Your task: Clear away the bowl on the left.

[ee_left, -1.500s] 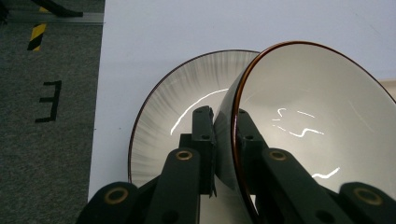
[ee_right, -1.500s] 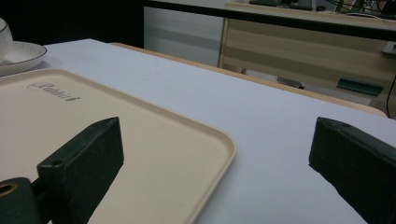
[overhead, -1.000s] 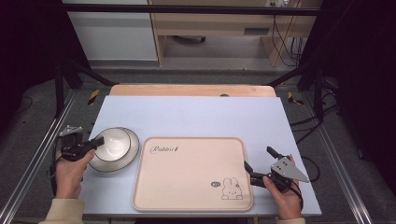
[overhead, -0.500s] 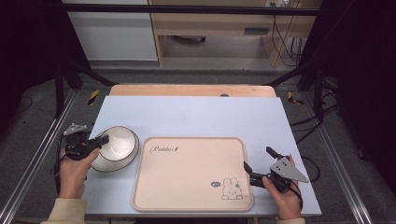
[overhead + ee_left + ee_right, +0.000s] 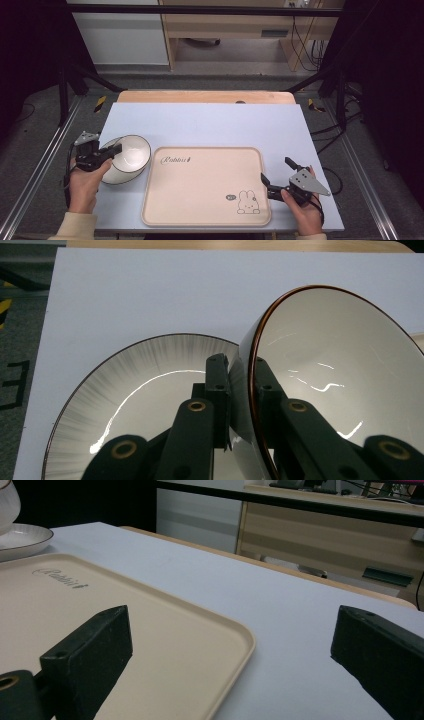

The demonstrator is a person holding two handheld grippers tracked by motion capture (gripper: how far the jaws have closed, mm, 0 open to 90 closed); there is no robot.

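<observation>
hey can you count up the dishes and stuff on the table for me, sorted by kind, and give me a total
Bowls: 1, the white bowl with a brown rim, tilted up in the left gripper
Plates: 1, the plate under the bowl
Trays: 1, the beige tray with a rabbit print, beside the open right gripper
Total: 3

Table [image 5: 210, 122]: pale blue-grey top, with a strip of bare wood showing along its far edge. Lying directly on it: a beige tray [image 5: 200, 190] at the near middle (script lettering at one corner, a rabbit drawing at another), and a grey-streaked plate [image 5: 112, 175] just left of the tray
</observation>
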